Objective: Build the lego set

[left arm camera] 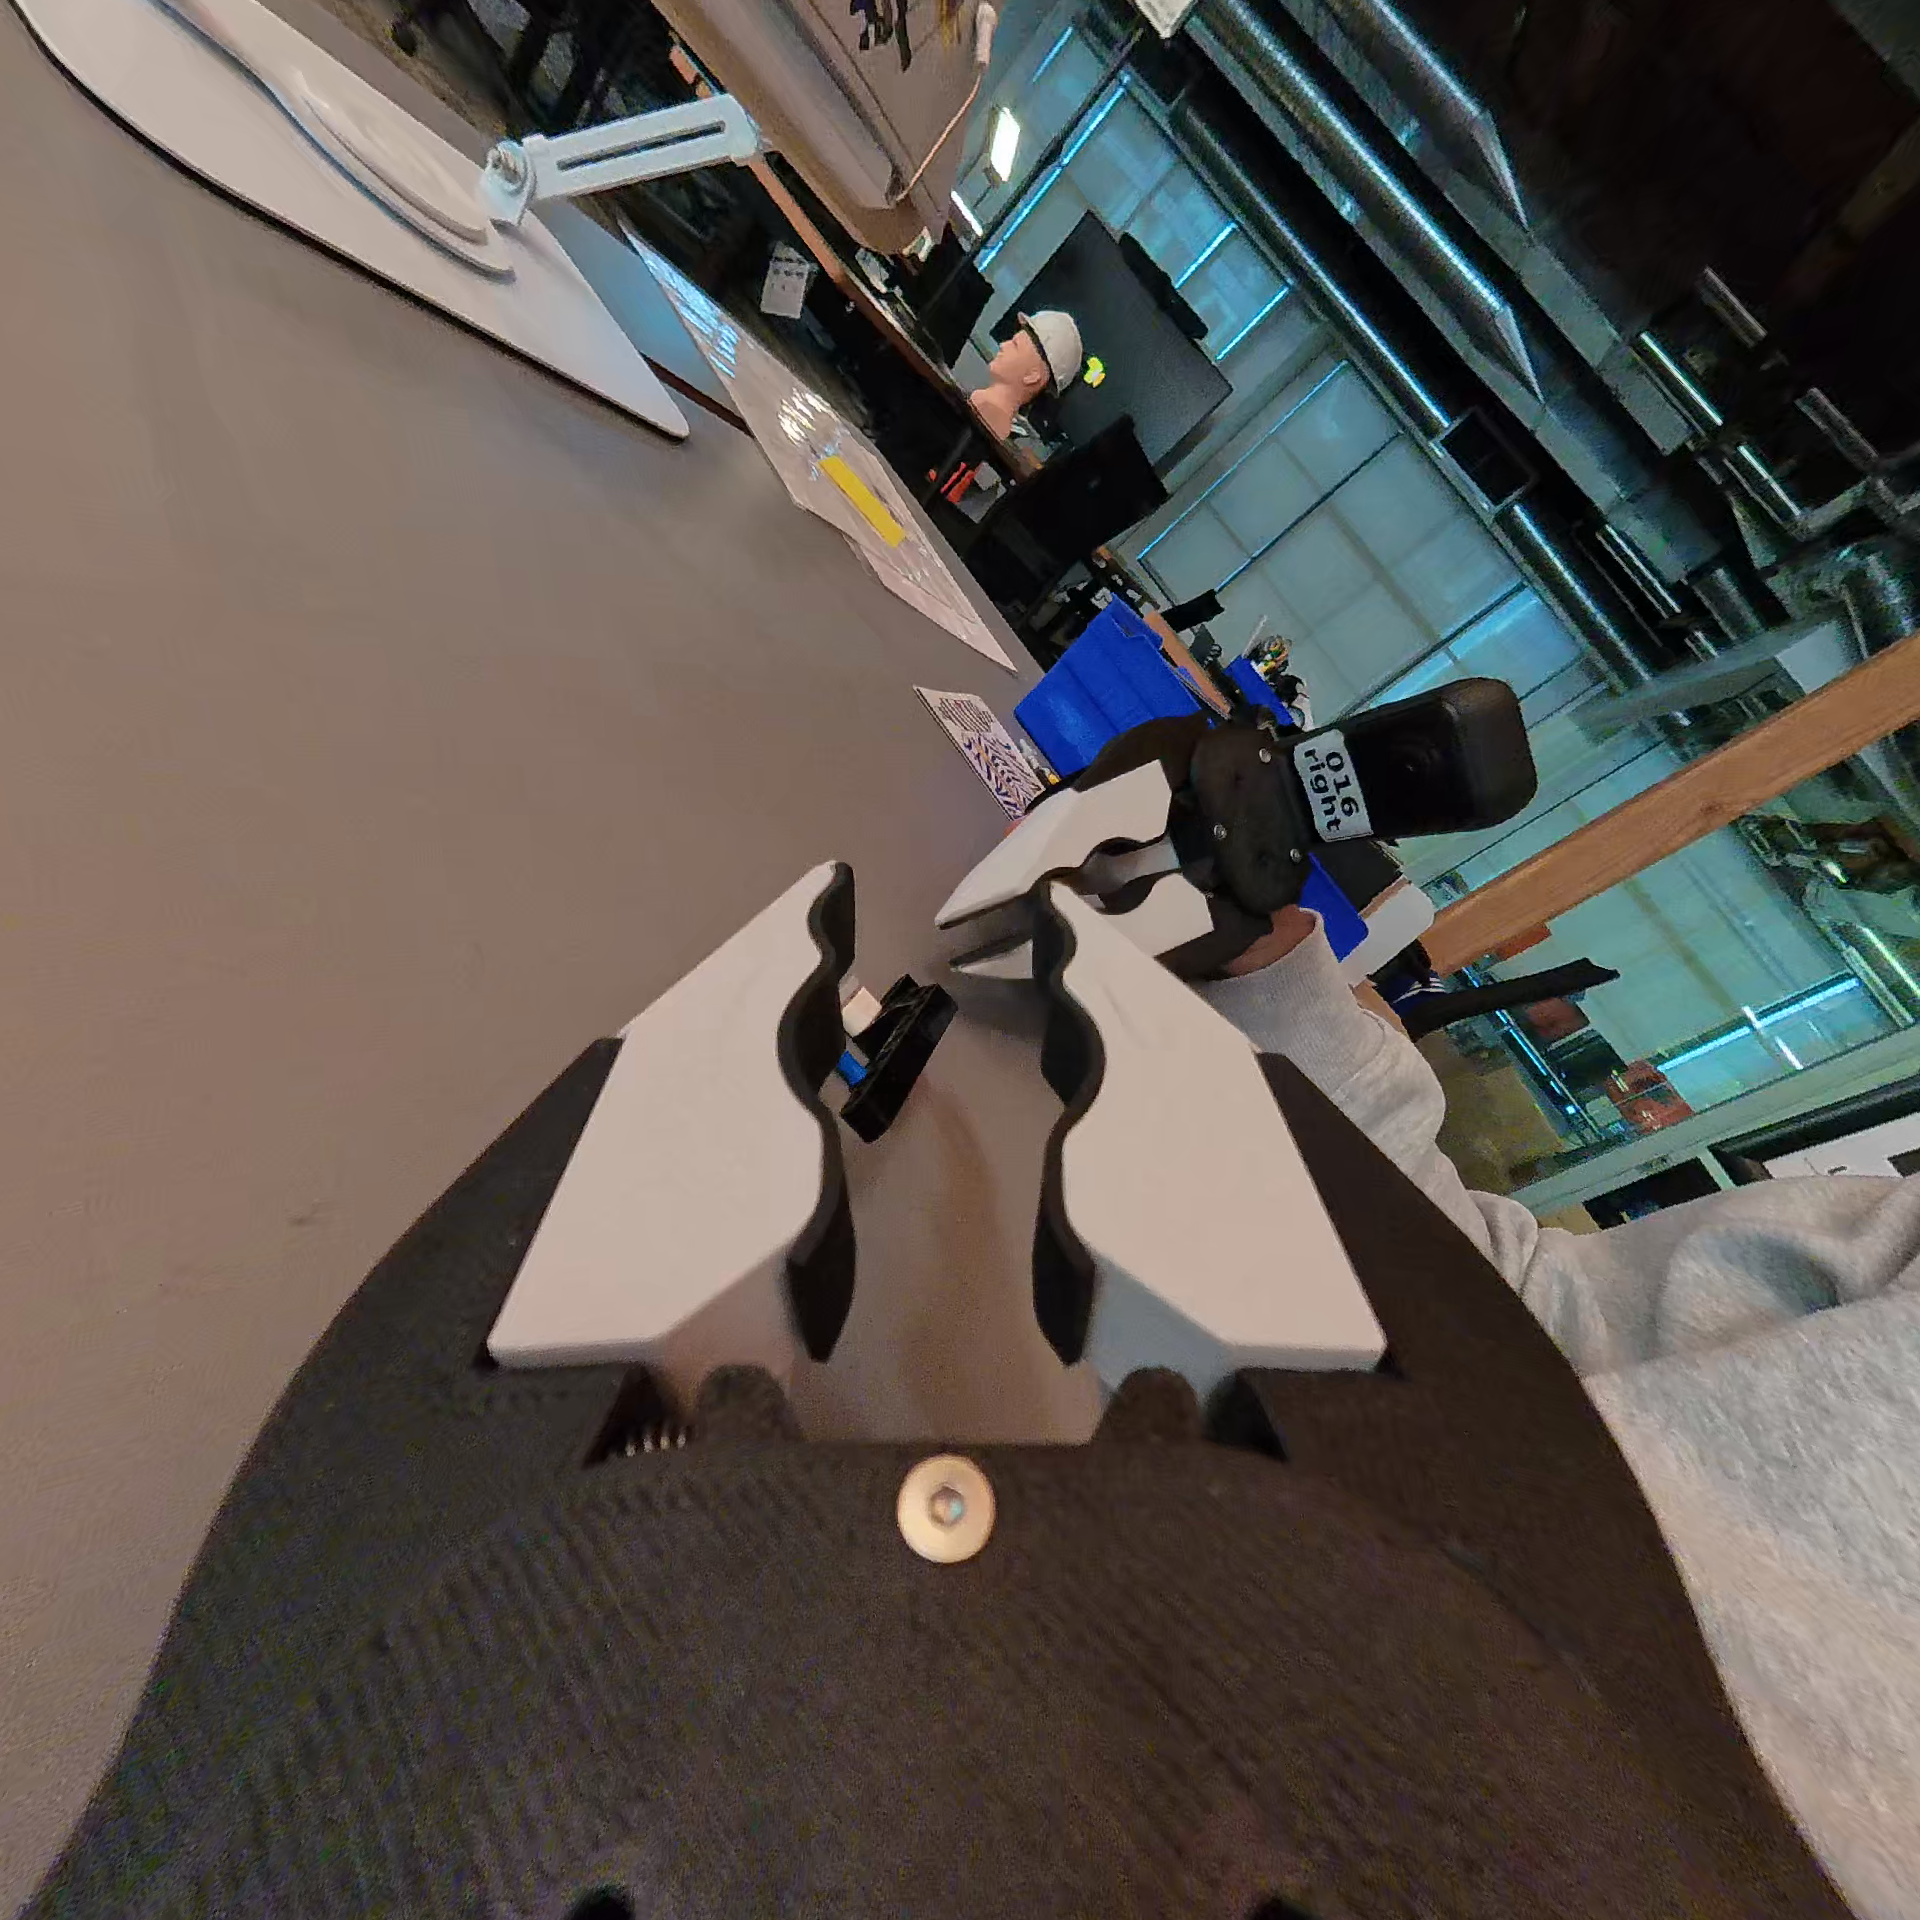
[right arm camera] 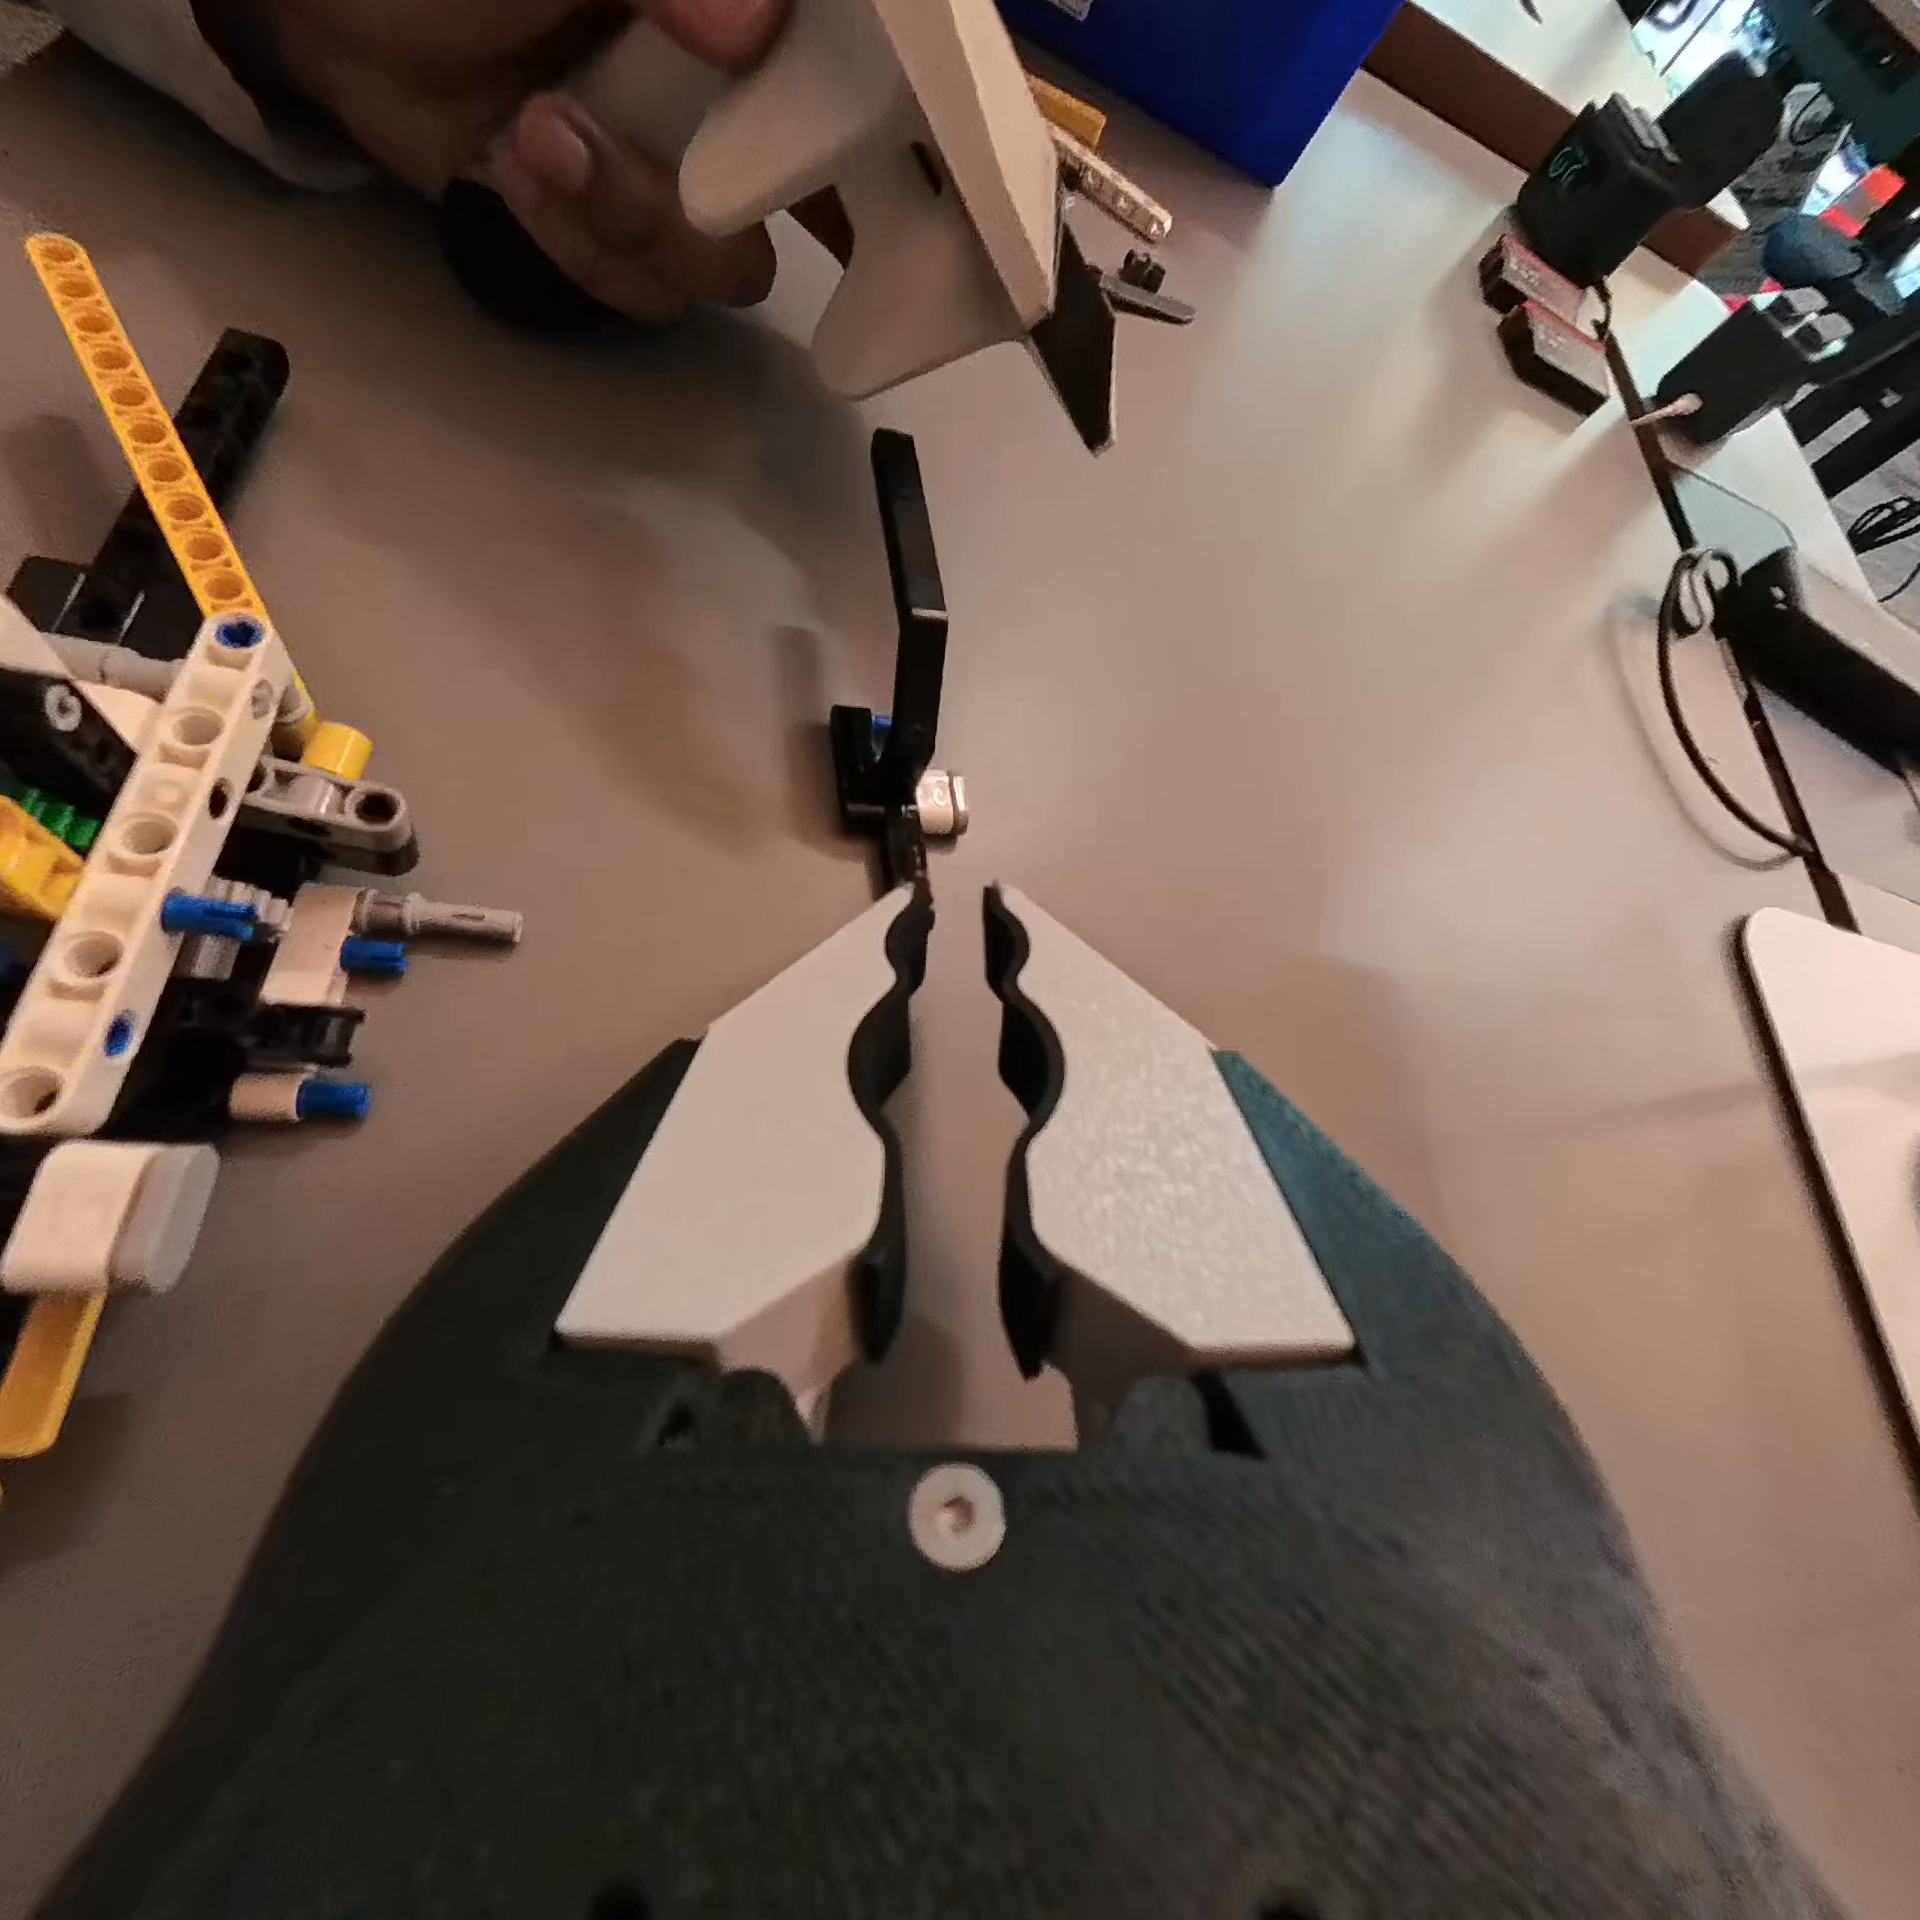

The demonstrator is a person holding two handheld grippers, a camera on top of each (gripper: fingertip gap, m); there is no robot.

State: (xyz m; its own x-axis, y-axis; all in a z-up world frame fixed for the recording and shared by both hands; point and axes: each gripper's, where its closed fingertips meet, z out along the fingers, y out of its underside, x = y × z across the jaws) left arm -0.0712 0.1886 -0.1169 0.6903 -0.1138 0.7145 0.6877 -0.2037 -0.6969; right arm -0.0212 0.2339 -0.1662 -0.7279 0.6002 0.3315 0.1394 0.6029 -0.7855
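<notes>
Grey table (right arm camera: 1299,727), black piece (right arm camera: 914,623) lying, seemingly ungripped.

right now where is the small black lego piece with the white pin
The black lego piece lies on the grey table, centre of the right wrist view, just ahead of the right claw; the big lego assembly sits far left.

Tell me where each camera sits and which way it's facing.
Left wrist view: on the left gripper, looking low across the table; grey sleeve shows.
Right wrist view: on the right gripper, looking down at the table; a hand shows.
Shared: the small black lego piece and both grippers.
</notes>
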